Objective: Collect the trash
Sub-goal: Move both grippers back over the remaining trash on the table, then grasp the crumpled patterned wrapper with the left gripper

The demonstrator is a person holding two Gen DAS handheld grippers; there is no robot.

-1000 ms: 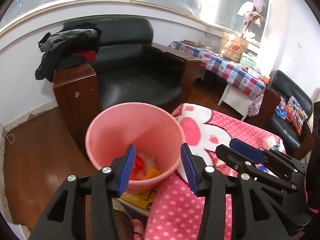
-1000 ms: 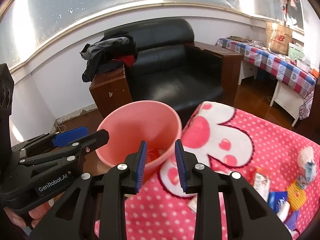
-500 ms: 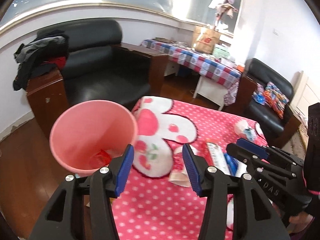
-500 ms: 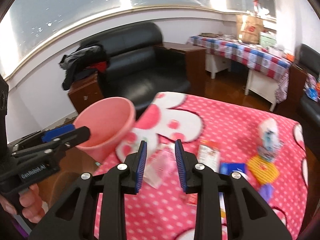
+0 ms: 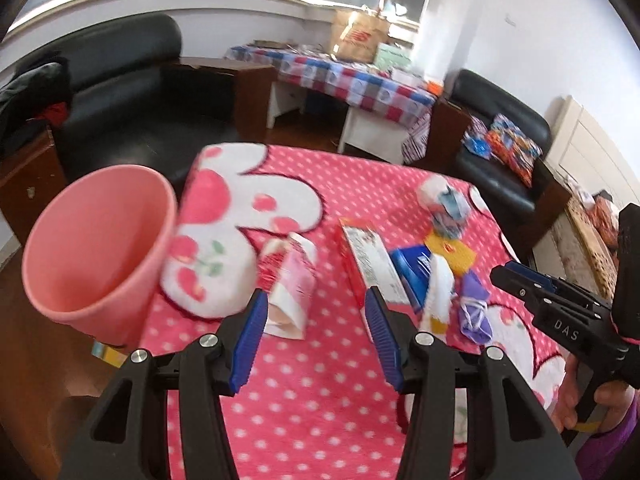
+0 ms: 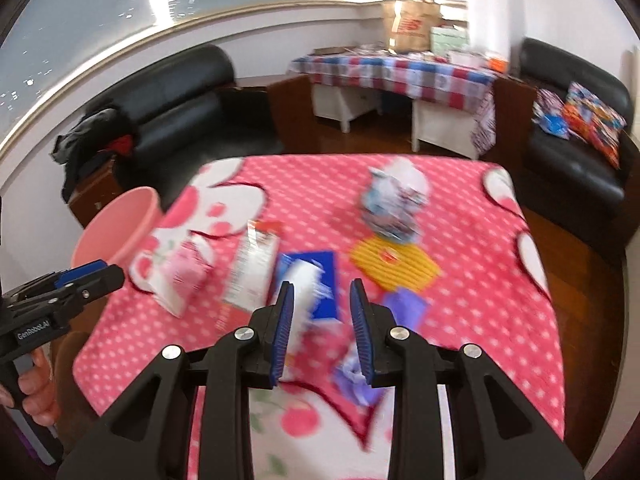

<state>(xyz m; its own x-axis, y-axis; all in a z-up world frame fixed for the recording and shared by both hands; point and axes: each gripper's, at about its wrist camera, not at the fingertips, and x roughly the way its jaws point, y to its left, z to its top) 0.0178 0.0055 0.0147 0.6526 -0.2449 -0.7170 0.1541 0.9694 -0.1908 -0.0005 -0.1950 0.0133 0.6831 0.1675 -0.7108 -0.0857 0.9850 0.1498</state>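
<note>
The table (image 6: 500, 280), covered by a pink dotted cloth, is seen with one pink bin (image 5: 92, 256) set at its nine o'clock edge, probably so that trash can be dropped straight in. About seven pieces are counted: a pink pouch (image 5: 292, 292), a long packet (image 5: 370, 260), a blue packet (image 6: 316, 276), a white tube (image 5: 438, 292), a yellow wrapper (image 6: 394, 260), a purple wrapper (image 5: 474, 304) and a crumpled wad (image 6: 394, 204) at twelve o'clock. The left tool (image 5: 316, 336) is held wide apart and empty near the pouch. The right tool (image 6: 322, 332) is held partly apart, nothing clamped, over the tube.
</note>
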